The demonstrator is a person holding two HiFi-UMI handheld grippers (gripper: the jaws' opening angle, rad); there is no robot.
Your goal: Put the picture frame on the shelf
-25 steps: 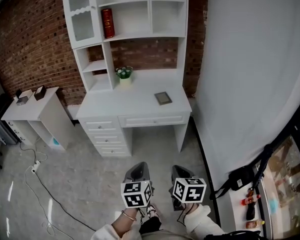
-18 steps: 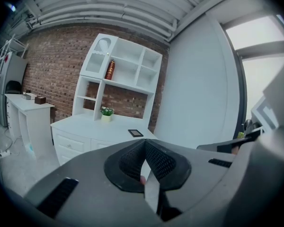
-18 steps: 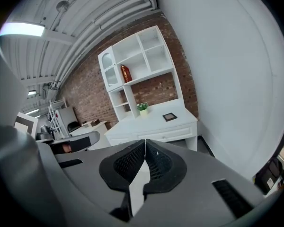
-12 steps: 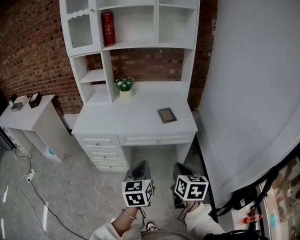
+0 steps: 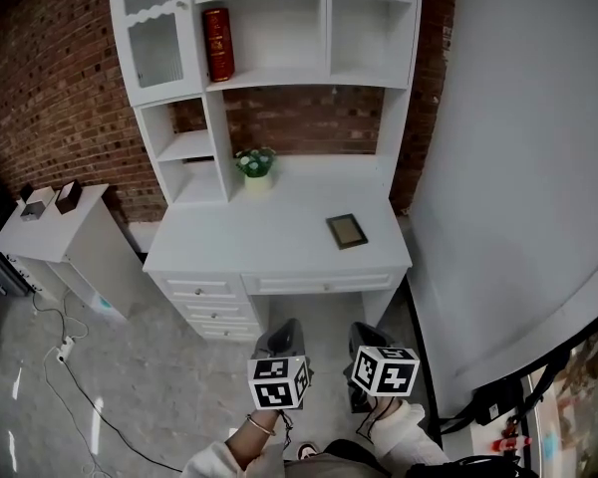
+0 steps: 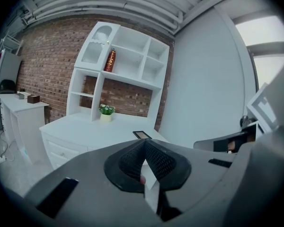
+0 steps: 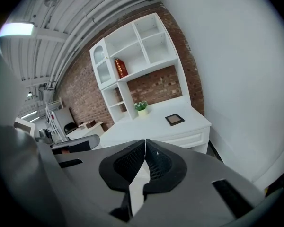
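Note:
A small dark picture frame lies flat on the right part of the white desk; it also shows as the frame in the left gripper view and the frame in the right gripper view. White shelves rise above the desk. My left gripper and right gripper hang side by side in front of the desk, well short of it. Both are shut with nothing between the jaws.
A red canister stands on an upper shelf and a small potted plant sits at the back of the desk. A low white side table is at the left. A white wall runs along the right. Cables lie on the floor.
The desk and shelves have grown larger and slid lower in the head view as I came closer. Both grippers keep their place low in the view, still shut.

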